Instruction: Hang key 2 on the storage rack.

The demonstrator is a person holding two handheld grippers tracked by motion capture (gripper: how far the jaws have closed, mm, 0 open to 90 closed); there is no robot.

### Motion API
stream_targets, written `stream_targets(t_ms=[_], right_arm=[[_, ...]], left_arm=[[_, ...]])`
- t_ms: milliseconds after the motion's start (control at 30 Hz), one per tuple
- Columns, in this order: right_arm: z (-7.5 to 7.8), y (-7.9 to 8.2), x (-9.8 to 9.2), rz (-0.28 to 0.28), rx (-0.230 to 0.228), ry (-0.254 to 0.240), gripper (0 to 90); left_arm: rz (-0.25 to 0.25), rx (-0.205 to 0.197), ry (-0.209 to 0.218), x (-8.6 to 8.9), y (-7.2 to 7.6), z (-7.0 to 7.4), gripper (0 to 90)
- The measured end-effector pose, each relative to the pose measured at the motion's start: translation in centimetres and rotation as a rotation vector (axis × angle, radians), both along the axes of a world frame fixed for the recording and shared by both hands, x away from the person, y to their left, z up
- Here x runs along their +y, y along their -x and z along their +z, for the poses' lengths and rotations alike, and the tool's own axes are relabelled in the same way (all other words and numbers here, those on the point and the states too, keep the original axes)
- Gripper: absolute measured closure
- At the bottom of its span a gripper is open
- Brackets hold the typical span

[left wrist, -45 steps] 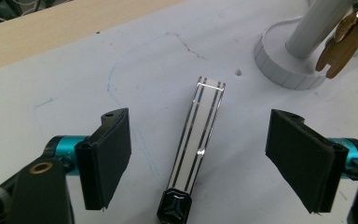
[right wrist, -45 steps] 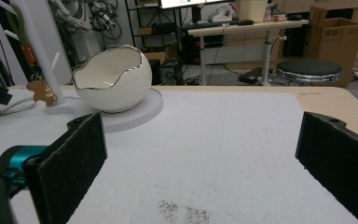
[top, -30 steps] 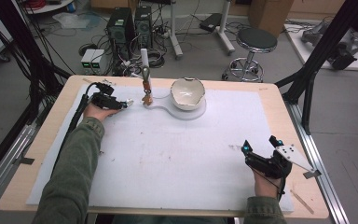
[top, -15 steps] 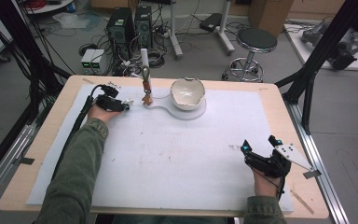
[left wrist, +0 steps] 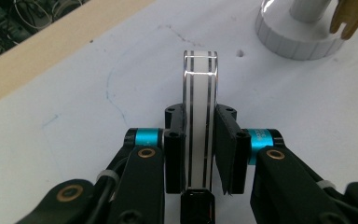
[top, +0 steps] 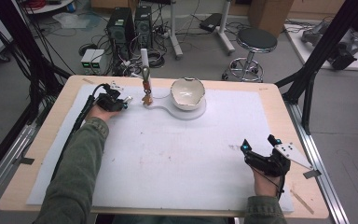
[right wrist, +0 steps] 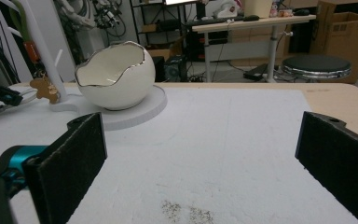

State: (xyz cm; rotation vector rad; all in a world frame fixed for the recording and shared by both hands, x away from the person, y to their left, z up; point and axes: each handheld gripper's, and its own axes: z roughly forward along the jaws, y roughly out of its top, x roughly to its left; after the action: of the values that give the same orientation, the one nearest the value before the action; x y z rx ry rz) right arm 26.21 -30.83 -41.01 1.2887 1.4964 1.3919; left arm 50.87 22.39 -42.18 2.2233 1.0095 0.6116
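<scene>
My left gripper point(top: 125, 101) lies at the back left of the white mat, just left of a white stand point(top: 145, 77). Its jaws have just been closing and now press on a thin white band with two dark stripes point(left wrist: 199, 93), seen edge on and upright between the pads point(left wrist: 226, 140). A brown pendant point(top: 146, 99) hangs from the stand's post. An egg-shaped white bowl point(top: 187, 92) with a jagged rim sits on the stand's round base. At the front right my right gripper point(top: 258, 143) stands open with nothing between its jaws, facing the bowl point(right wrist: 114, 79).
The white mat point(top: 168, 154) covers most of the wooden table point(top: 279, 93). The stand's ribbed base point(left wrist: 293, 39) is close ahead of the left gripper. A black stool point(top: 256, 41), computers and cables stand on the floor beyond the table's far edge.
The left gripper has edged slightly right beside the stand. The right hand has kept still.
</scene>
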Motion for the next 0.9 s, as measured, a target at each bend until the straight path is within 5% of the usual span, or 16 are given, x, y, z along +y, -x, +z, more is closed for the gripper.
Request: stream_targets(t_ms=[167, 367, 900], right_arm=[[0.1, 0.2, -0.1, -0.005, -0.006, -0.006, 0.7], [0.2, 0.2, -0.1, 0.0, -0.014, -0.016, 0.7], [0.3, 0.3, -0.1, 0.007, -0.018, -0.029, 0.7]], left_arm=[[-0.002, -0.003, 0.029, 0.2, 0.4, 1.1, 74.6], [-0.006, 0.009, 0.134, 0.6, 0.9, 2.4, 74.6], [-0.037, -0.086, 0.171, 1.1, 3.0, 6.2, 74.7]])
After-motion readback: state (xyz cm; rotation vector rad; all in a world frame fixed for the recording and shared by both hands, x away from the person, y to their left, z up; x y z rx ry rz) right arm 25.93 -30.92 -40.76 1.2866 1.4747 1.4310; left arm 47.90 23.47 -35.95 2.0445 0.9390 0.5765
